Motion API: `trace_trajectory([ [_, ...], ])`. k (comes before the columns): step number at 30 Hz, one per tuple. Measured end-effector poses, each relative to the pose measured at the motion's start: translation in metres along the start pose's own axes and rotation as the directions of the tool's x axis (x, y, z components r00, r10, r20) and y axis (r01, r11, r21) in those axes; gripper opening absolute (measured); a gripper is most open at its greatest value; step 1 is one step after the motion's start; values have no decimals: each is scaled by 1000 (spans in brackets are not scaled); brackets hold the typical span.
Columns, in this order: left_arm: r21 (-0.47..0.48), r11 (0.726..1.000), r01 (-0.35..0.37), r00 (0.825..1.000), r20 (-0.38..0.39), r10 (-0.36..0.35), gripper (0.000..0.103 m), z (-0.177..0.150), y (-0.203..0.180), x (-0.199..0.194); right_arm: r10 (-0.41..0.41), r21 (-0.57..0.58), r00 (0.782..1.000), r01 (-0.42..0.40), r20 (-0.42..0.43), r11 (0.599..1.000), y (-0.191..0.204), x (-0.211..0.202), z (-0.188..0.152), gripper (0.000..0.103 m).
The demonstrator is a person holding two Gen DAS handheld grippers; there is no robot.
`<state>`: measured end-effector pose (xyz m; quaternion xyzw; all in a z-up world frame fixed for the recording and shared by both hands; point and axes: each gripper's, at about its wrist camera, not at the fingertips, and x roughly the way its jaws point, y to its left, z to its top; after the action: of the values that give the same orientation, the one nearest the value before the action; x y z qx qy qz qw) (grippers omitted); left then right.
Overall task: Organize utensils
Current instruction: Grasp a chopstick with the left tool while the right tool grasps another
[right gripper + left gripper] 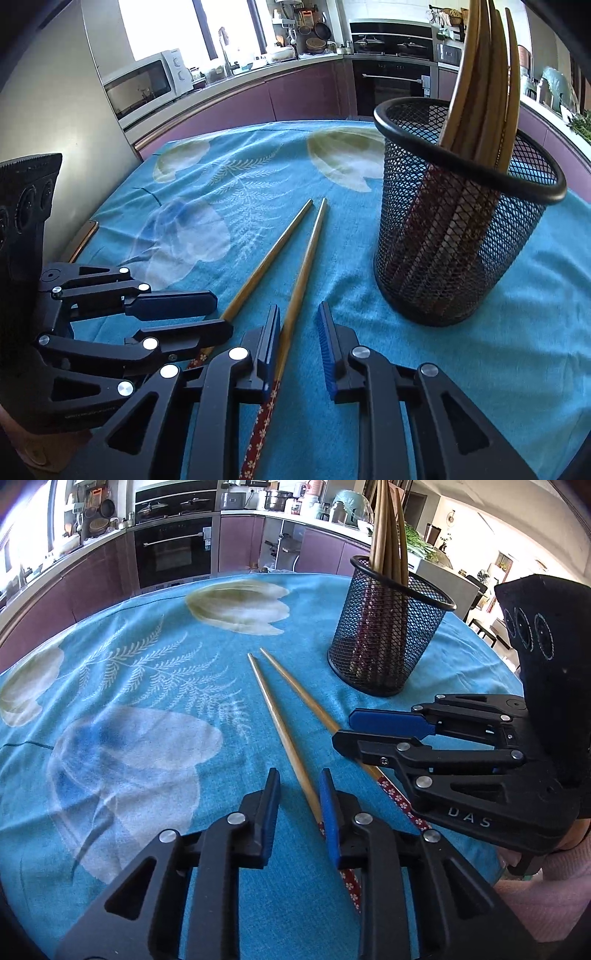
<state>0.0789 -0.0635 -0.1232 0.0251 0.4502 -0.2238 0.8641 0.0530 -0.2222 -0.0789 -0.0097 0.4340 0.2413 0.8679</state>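
Chopsticks [280,723] lie mid-frame on blue cloth [147,672]; patterned ends hidden under my left gripper [297,794] and right gripper [297,325]; both narrow, pads not clamping; mesh holder [388,635] upper right.

A turquoise cloth [229,709] printed with pale tulips and white fern fronds covers the worktop. The two chopsticks [295,266] are tan wood with red, white-flowered handles. The mesh holder [388,631] is black. Both tongs are black with blue pads [327,812].
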Motion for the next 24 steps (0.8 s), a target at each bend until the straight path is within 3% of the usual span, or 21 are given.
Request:
trace_trajectory([
  [11,-28,1000,-13,1000,-1,13,18,17,6,13,22,74,1000,-23,17,997,-13,-2,-3,6],
  [15,-64,998,-15,1000,2,15,12,18,7,14,32,94,999,-34,23,995,-16,-5,-5,5],
  [24,-90,996,-16,1000,5,16,8,13,6,12,66,85,997,-69,34,994,-15,-13,-7,5],
])
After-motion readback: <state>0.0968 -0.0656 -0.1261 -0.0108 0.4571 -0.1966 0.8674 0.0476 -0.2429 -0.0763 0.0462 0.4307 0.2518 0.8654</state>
